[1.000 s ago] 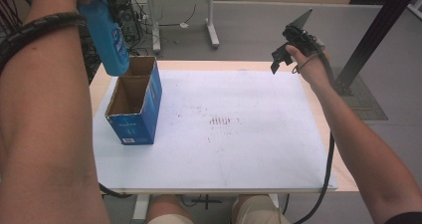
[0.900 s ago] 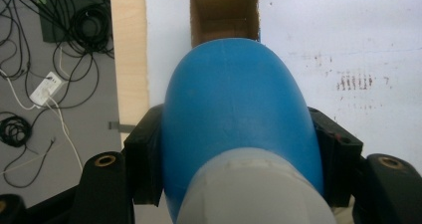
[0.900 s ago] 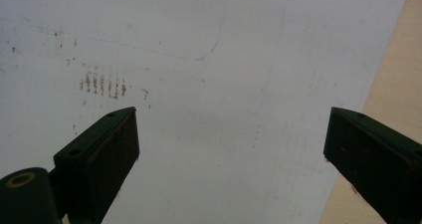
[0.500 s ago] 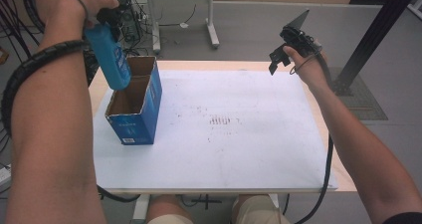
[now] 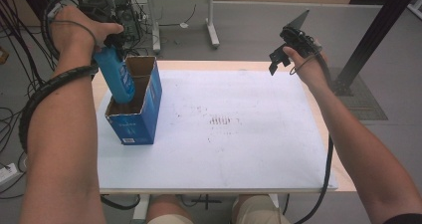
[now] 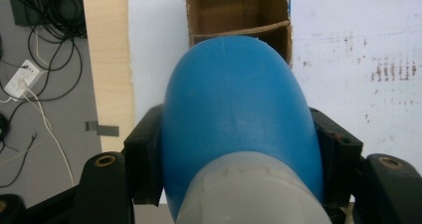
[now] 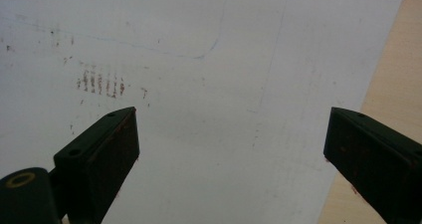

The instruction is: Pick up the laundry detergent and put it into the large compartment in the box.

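Blue box [image 5: 135, 115], open-topped: blue bottle [image 5: 115, 77] partly inside, clamped by left gripper [image 5: 110, 40]. Right gripper [image 5: 281, 59]: jaws wide, empty.

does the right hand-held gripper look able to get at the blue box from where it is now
Probably yes. The right hand-held gripper hangs open above the far right of the white mat, with bare mat between it and the blue box. The left hand-held gripper and its blue bottle crowd the box's opening, though.
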`<state>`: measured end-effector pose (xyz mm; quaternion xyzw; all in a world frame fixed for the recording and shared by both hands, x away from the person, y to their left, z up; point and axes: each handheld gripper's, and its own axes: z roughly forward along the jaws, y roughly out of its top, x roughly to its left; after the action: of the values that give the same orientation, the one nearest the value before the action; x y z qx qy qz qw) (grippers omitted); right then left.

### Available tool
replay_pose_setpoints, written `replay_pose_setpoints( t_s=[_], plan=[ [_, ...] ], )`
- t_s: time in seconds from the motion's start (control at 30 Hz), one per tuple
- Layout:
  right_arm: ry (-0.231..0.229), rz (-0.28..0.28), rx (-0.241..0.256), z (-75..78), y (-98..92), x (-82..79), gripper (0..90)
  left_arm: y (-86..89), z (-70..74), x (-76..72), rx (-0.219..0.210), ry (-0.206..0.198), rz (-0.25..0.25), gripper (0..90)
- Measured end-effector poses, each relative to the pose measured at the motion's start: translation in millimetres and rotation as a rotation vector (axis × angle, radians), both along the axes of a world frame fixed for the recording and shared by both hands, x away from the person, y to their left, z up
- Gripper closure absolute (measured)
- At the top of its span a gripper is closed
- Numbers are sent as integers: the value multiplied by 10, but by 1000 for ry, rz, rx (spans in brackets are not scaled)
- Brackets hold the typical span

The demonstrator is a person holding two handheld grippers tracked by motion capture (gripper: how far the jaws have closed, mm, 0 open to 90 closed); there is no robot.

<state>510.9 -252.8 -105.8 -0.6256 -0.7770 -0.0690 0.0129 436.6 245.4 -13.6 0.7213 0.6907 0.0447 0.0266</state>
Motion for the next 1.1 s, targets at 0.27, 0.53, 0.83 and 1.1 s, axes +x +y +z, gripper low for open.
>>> replay_pose_setpoints(
  t_s=[0.27,0.53,0.83,1.1],
  plan=[
    [2,7,-6,-12,50,6,74,9,-244,8,-4,5,-12,365],
    [3,8,-10,-17,68,9,74,-34,-443,47,4,25,-31,365],
    [3,4,-12,-17,63,4,74,-77,-669,84,4,48,-39,365],
    [5,8,-11,-22,53,-1,74,-139,-861,103,17,60,-43,365]
  ],
)
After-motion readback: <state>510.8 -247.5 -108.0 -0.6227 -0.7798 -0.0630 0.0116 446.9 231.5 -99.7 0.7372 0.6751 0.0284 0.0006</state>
